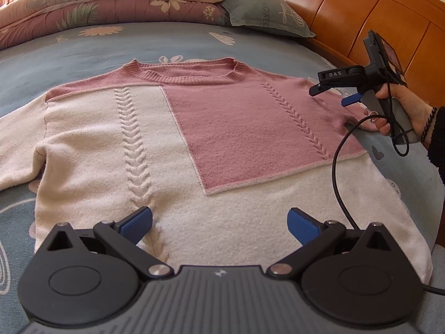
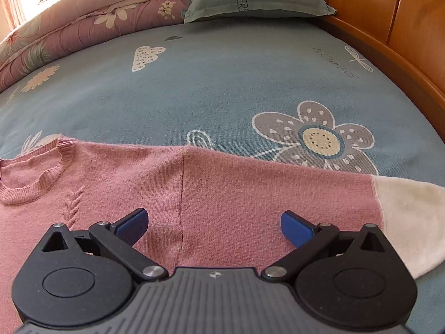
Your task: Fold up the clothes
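Left wrist view: a pink-and-cream sweater [image 1: 194,139] is laid flat, front up, on the blue flowered bedsheet [image 1: 83,53], neckline toward the folded quilt [image 1: 97,2] and pillow [image 1: 264,14], hem nearest the camera. The left gripper [image 1: 219,224] is held over the hem just right of the cream cable-knit column, spread wide, nothing gripped. The right gripper [image 1: 331,94] is seen from the side at the sweater's right shoulder, carried in a hand [image 1: 395,111]; its fingers look parted, no cloth between them. One sleeve trails off the sweater's left side, partly bunched. No fold appears made yet. Right wrist view: the right gripper [image 2: 214,226] is poised over the sweater's [image 2: 222,194] pink shoulder, straddling the shoulder seam, wide apart and empty; the cream sleeve end [image 2: 408,214] lies to the right of it, the ribbed collar [image 2: 41,178] to the left. For a clean first fold, the shoulder edge and the hem on the same side are probably best pinched together, both layers caught, then carried across parallel to the cable column so the sleeve is brought in flat; soft knit is likely to stretch if dragged. Containers: none are seen in either view, so nothing is held in any.
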Demonstrator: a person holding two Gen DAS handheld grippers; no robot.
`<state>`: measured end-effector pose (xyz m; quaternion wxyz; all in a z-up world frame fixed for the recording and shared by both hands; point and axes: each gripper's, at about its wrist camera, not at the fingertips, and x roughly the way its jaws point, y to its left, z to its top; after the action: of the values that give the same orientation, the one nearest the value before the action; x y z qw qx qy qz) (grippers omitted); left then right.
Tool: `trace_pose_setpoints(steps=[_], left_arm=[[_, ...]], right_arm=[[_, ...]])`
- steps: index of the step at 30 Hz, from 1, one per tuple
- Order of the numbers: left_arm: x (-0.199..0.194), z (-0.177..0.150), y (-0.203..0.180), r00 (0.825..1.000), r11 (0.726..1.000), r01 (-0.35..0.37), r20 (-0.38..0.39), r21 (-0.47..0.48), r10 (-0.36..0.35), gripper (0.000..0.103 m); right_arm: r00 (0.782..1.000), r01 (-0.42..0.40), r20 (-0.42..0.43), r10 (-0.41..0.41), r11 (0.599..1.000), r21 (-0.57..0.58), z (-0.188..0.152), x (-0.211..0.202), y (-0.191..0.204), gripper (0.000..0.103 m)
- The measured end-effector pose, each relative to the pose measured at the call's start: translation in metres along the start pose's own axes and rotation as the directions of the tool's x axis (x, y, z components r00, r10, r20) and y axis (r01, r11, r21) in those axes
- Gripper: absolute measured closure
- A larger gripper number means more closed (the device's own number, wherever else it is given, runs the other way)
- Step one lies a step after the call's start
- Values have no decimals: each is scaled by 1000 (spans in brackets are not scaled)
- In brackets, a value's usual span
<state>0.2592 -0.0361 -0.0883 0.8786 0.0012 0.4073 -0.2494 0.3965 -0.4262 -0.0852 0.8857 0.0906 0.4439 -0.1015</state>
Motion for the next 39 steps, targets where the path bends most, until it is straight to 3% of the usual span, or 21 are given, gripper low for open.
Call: trace_pose_setpoints(steps=[8,13,16,20,25,28,31,34,39], left_arm=[[1,2,6,1000,1000,7,10,-15,-7,0],[0,3,5,1000,1000,3,14,-18,-3,0],[-4,4,1,1000,1000,-17,23,-7,17,1],[-19,7,-3,998,1000,-11,61,10,11,0],[-44,10,-12,993,1000,-13,117,29,9,1],[-55,10,-20,990,999,3,143,54,-11,0],[-55,8,-30,991,996,9,131,84,-20,0],[-50,2,-40,995,995,4,96,104,-14,0],[-33,-13,-63,1000,986,-16,19,167,13,0]], right_arm=[[997,76,21,-76,997,11,30,38,7,0],[995,88,37,-89,996,22,36,41,7,0],[997,69,30,-70,997,27,32,24,10,0],[999,-16,46,17,1000,-26,20,-30,20,0],[998,-51,31,56,989,-138,-31,-116,20,0],[997,-80,-27,77,982,-172,-77,-148,17,0],[993,-116,-56,107,974,-193,-126,-165,23,0],[990,-141,-24,139,965,-219,-174,-173,38,0],[986,-161,-2,164,962,-220,-231,-161,50,0]])
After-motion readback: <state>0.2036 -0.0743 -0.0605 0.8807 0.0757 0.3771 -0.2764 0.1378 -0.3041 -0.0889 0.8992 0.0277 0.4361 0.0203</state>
